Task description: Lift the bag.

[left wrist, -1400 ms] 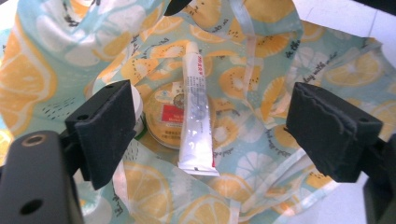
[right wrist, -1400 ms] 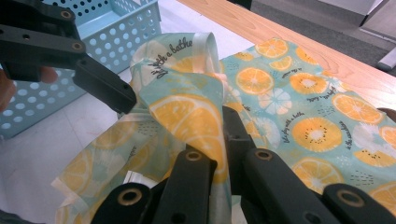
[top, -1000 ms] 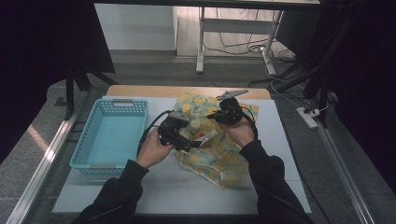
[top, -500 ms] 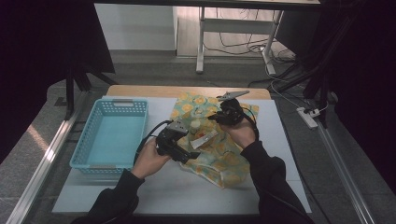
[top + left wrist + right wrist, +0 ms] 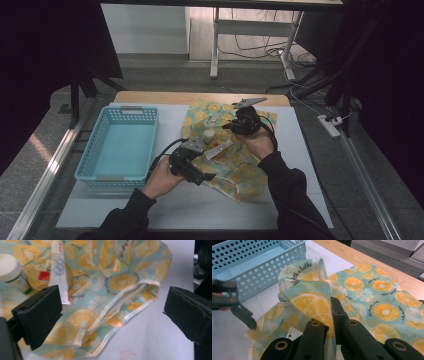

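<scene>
From above, your left hand (image 5: 162, 177) holds the left gripper (image 5: 192, 162) low at the near-left edge of the citrus-print cloth (image 5: 235, 165), which lies spread on the white table (image 5: 280, 200) beside the blue basket (image 5: 120, 145), while your right hand (image 5: 260, 142) reaches forward with the right gripper (image 5: 240, 122) over the cloth's middle. Along the left gripper's own jaws, you see them standing wide apart and gripping nothing, the cloth's folded hem (image 5: 125, 312) lying between them near a white-capped bottle (image 5: 12, 271). Along the right gripper's jaws, you see them closed tight, pinching a raised fold of the cloth (image 5: 314, 302).
</scene>
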`<state>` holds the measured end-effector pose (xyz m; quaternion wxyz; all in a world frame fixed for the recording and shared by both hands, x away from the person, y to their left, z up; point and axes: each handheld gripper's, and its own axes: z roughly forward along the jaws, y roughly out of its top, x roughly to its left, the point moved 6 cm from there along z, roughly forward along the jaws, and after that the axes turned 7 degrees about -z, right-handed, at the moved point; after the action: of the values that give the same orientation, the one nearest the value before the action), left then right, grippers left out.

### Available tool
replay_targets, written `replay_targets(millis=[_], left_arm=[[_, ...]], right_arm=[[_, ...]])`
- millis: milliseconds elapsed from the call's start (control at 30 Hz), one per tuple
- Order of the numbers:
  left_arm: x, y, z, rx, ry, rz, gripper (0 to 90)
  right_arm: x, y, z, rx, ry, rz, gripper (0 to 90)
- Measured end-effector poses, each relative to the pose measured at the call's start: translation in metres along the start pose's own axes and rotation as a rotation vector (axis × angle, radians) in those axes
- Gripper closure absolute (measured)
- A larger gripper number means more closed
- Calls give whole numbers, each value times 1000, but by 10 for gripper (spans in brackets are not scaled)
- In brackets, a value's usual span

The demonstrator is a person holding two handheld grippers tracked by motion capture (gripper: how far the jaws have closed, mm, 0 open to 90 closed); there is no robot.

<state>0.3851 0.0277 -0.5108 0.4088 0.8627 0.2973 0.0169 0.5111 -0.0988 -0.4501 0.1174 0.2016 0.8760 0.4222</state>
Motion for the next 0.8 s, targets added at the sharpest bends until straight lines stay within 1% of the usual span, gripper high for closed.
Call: replay_targets(millis=[100,200,300,367,433,467,500,533,567,700,733,767,800], left_arm=[[-3,-5,11,17,-10,16,0],[-5,-9,23,41,-29,19,0],[-5,-14,34,65,-37,39,0],[-5,-17,42,87,-29,52,0],[-5,-19,50,109,-29,64,0],[-5,-20,53,121,-27,73,0],[-6,-20,57,124,-21,71,0],[-6,-21,61,136,-16,80,1],[-6,-21,64,139,-10,80,4],[-2,-23,75,165,51,102,34],[0,-23,77,170,63,103,55],[1,-23,79,178,68,108,77],[2,-23,80,173,61,97,94]], right_arm=[[0,0,0,1,1,4,896],[1,-1,0,1,2,0,895],[0,-1,0,0,3,-1,896],[1,-1,1,0,4,0,896],[1,-1,2,2,6,-1,896],[1,-2,2,2,6,-1,895],[2,-2,3,4,8,1,896],[2,-2,3,4,9,1,896],[2,-2,3,3,9,-1,895],[3,-2,4,3,11,-1,895],[2,-2,4,3,11,0,895],[2,-2,4,3,11,0,895],[2,-2,4,3,11,1,896]])
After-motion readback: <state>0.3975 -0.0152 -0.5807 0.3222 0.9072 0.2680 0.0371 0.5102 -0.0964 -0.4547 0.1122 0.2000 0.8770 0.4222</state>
